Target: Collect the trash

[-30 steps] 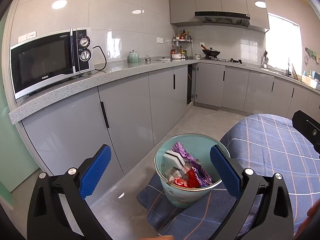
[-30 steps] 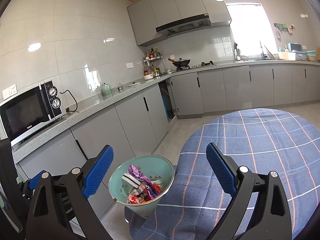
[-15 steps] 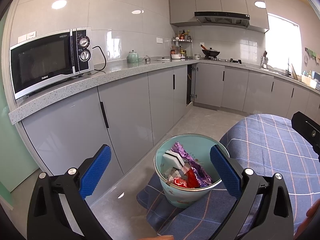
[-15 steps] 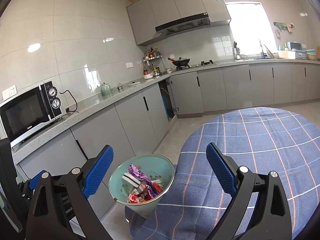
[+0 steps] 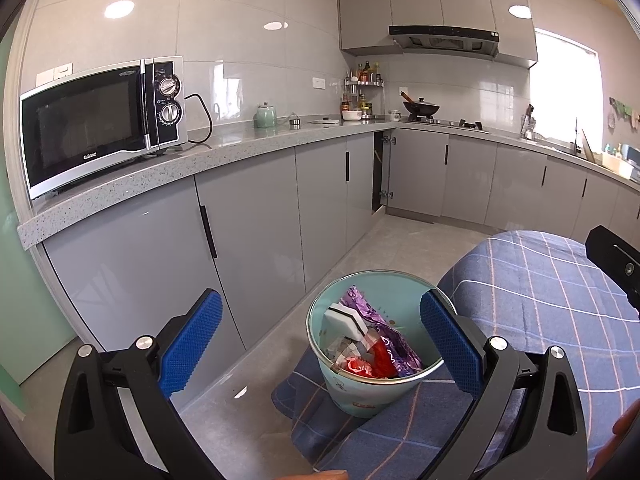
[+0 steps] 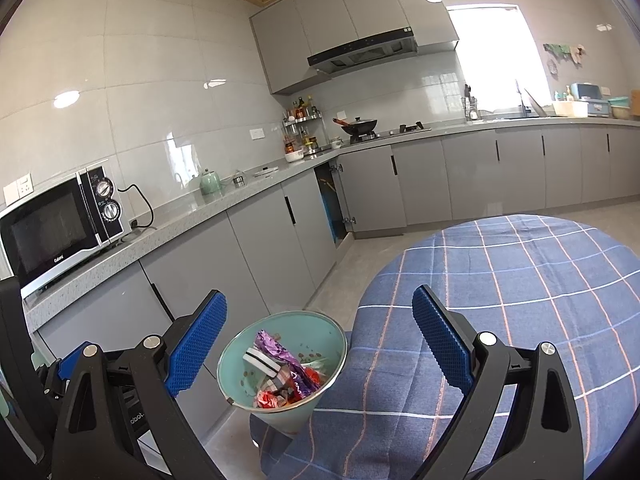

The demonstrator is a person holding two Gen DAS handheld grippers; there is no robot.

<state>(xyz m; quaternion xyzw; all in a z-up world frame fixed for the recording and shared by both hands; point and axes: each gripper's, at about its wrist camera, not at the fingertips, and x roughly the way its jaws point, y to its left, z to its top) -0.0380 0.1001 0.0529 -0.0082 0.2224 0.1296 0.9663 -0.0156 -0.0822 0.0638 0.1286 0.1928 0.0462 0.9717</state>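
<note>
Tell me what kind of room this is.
A home kitchen, it seems. A microwave sits on a long grey counter over cabinets, and a wok rests on a stove under a range hood. A bin of wrappers stands by a cloth-covered table.

A pale teal bin (image 5: 374,394) stands upright at the edge of the checked cloth, its mouth open. Inside lie a purple wrapper (image 5: 386,338), a white sponge (image 5: 346,320) with a dark stripe, and red wrappers (image 5: 368,364) among crumpled scraps.

A teal bin (image 5: 372,396) of trash stands on the blue checked tablecloth (image 6: 520,280).
</note>
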